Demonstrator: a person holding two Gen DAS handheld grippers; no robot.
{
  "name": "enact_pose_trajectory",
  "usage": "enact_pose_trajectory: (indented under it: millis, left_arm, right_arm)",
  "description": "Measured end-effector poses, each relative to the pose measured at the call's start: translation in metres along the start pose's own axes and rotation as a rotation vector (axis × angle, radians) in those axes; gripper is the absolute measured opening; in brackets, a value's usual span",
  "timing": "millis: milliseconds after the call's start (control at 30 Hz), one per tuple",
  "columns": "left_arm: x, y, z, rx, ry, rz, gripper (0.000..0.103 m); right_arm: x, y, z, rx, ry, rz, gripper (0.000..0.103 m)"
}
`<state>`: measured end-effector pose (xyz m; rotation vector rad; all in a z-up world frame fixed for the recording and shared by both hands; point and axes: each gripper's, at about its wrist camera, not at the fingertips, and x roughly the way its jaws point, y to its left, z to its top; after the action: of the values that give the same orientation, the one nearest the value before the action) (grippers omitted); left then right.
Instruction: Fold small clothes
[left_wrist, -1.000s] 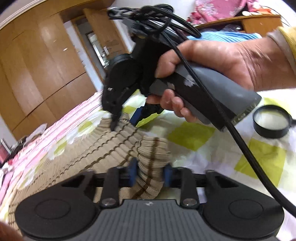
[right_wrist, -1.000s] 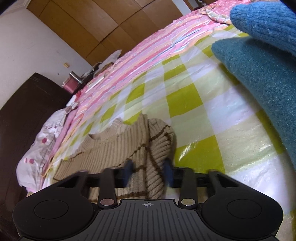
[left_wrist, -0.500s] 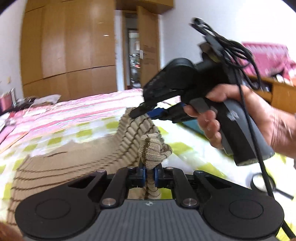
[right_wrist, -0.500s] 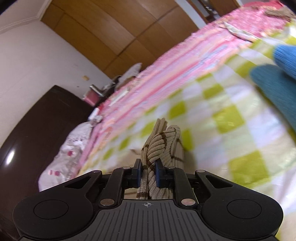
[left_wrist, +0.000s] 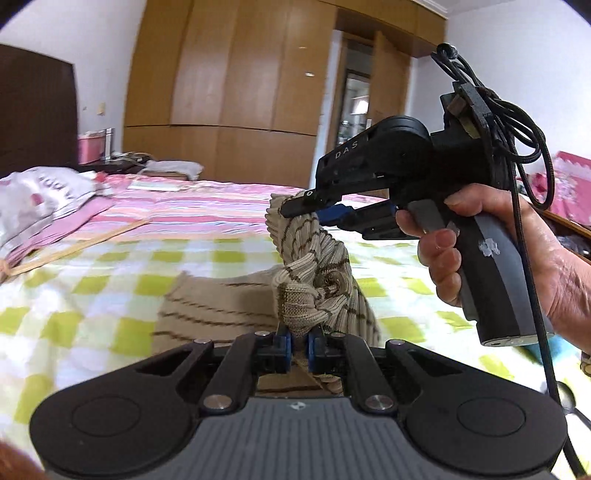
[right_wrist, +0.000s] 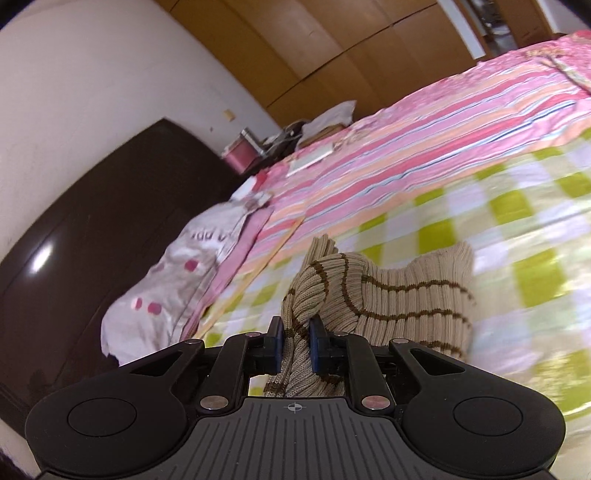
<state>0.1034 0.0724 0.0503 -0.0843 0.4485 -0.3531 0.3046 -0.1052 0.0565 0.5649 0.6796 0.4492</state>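
A: What is seen at the largest scale?

B: A bed (left_wrist: 92, 266) is seen, spread with a green-and-white checked sheet (right_wrist: 517, 236) and, farther back, a pink striped cover (left_wrist: 207, 210). A wooden wardrobe (left_wrist: 251, 81) is seen behind it.

A: Where is the garment found?

B: A beige ribbed sweater (left_wrist: 325, 258) with brown stripes is lifted partly off the checked sheet, with its lower part left lying there.

A: How is it held?

B: A bunched edge is clamped between the closed fingers of the left gripper (left_wrist: 300, 345). Another fold is pinched higher up by the right gripper (left_wrist: 314, 206), which is held in the right hand (left_wrist: 491, 236). In the right wrist view, knit fabric is seen squeezed between its blue fingers (right_wrist: 276, 341).
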Motion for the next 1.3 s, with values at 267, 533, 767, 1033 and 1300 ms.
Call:
enact_pose_trajectory:
  millis: [267, 533, 767, 1033, 1300]
  left_arm:
    - [0.009, 0.056, -0.014, -0.125, 0.042, 0.051, 0.016]
    - [0.017, 0.083, -0.028, -0.175, 0.096, 0.059, 0.016]
    - [0.015, 0.090, -0.032, -0.177, 0.112, 0.068, 0.016]
    - [0.012, 0.098, -0.034, -0.177, 0.128, 0.095, 0.021]
    - [0.001, 0.100, -0.031, -0.144, 0.103, 0.106, 0.025]
  right_arm:
    - [0.065, 0.033, -0.023, -0.047, 0.077, -0.056, 0.015]
    - [0.109, 0.046, -0.053, -0.087, 0.137, -0.124, 0.015]
    - [0.130, 0.057, -0.065, -0.146, 0.166, -0.160, 0.015]
    - [0.141, 0.067, -0.069, -0.174, 0.182, -0.170, 0.019]
    - [0.111, 0.068, -0.045, -0.161, 0.156, -0.117, 0.020]
